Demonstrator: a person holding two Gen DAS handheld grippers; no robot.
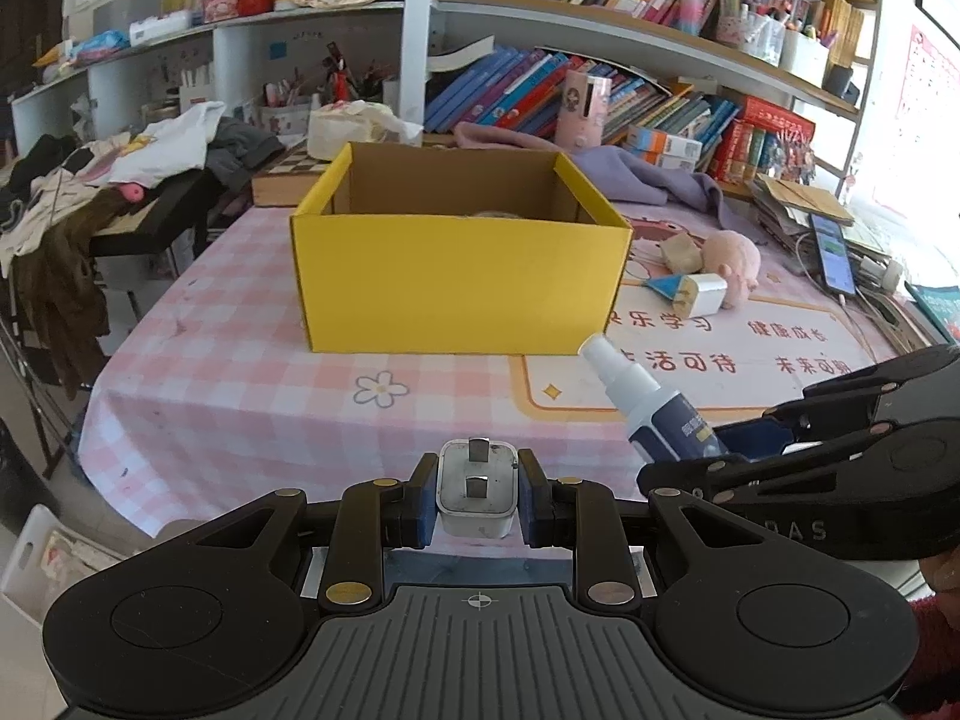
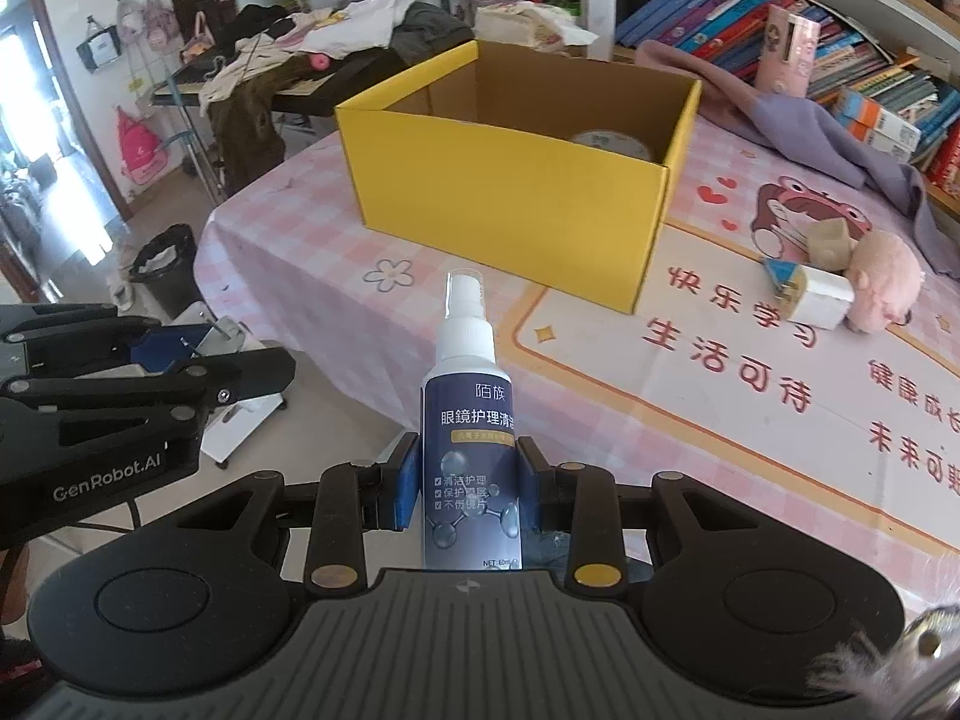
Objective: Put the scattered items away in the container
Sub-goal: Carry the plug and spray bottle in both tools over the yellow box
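Now both loads are in hand, carry step: left gripper (image 1: 477,495) is clamped on a white plug (image 1: 477,489), prongs up; right gripper (image 2: 468,489) is clamped on a spray bottle (image 2: 471,420), nozzle fwd. Both are held off the table's near edge, side by side, aimed at the yellow box (image 1: 456,276), which sits ahead on the pink cloth w/ a tape roll (image 2: 609,144) inside. Next, I'd judge: lift over the front wall, then let go inside. Pig toy (image 2: 882,282) & another plug (image 2: 819,297) lie right of the box, not yet tidied.
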